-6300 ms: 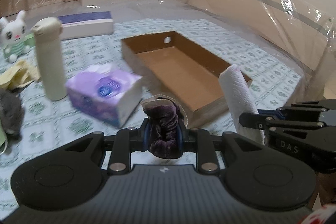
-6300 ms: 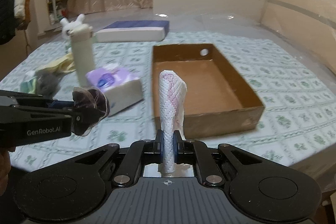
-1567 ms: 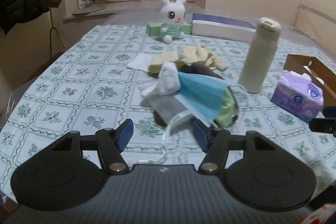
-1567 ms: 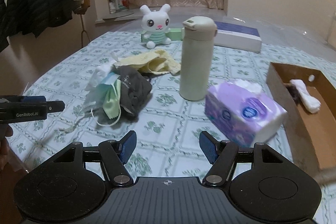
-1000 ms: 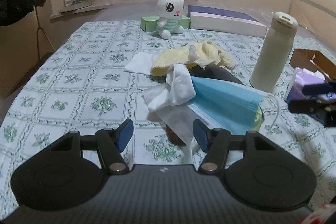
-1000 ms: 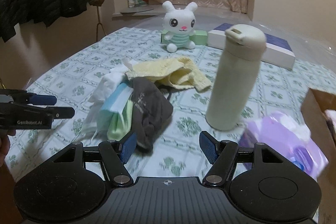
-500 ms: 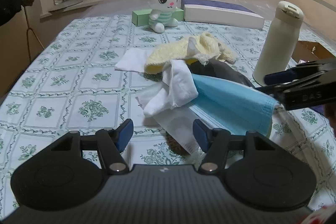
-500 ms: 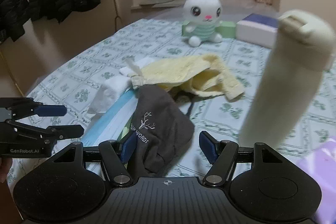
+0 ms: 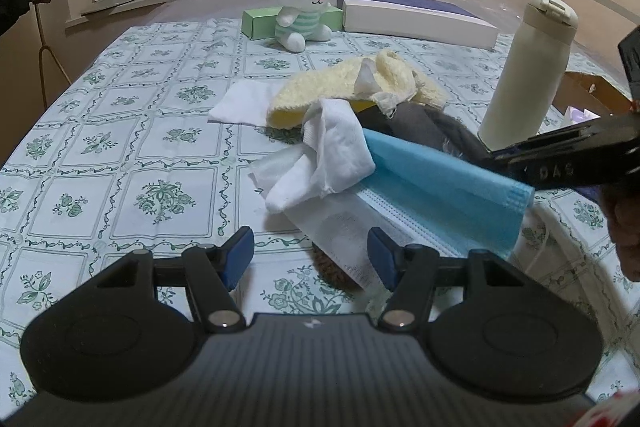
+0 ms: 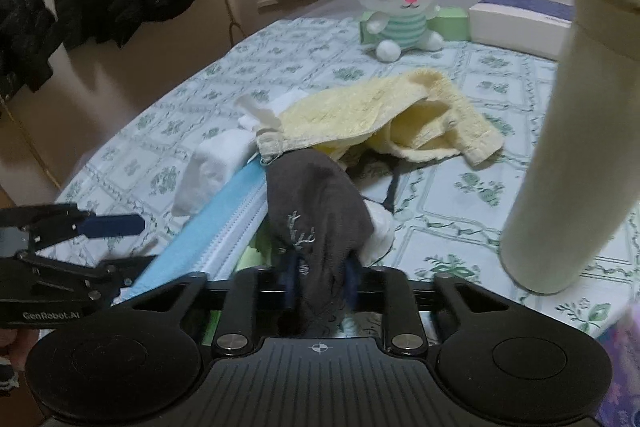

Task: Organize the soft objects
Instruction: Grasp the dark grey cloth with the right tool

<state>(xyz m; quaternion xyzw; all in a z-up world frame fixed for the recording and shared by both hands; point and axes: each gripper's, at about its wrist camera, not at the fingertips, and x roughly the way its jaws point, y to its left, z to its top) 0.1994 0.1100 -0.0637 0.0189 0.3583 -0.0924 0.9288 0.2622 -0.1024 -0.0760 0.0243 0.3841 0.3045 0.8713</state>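
A heap of soft things lies on the patterned tablecloth: a yellow towel (image 9: 352, 83), a white cloth (image 9: 332, 151), a blue face mask (image 9: 440, 183) and a dark grey cloth (image 10: 316, 211). My right gripper (image 10: 320, 283) is shut on the near end of the dark grey cloth; it also shows in the left wrist view (image 9: 568, 155) at the right of the heap. My left gripper (image 9: 310, 255) is open, its jaws just short of the white cloth and mask; it also shows in the right wrist view (image 10: 100, 239).
A cream flask (image 10: 568, 131) stands upright right of the heap. A white plush rabbit (image 9: 302, 11), a green box (image 9: 260, 21) and a flat white-and-purple box (image 9: 416, 17) lie at the far side. A cardboard box edge (image 9: 592, 87) shows behind the flask.
My right gripper moved in onto the heap and shut on the dark grey cloth. My left gripper moved slightly closer to the heap and stayed open.
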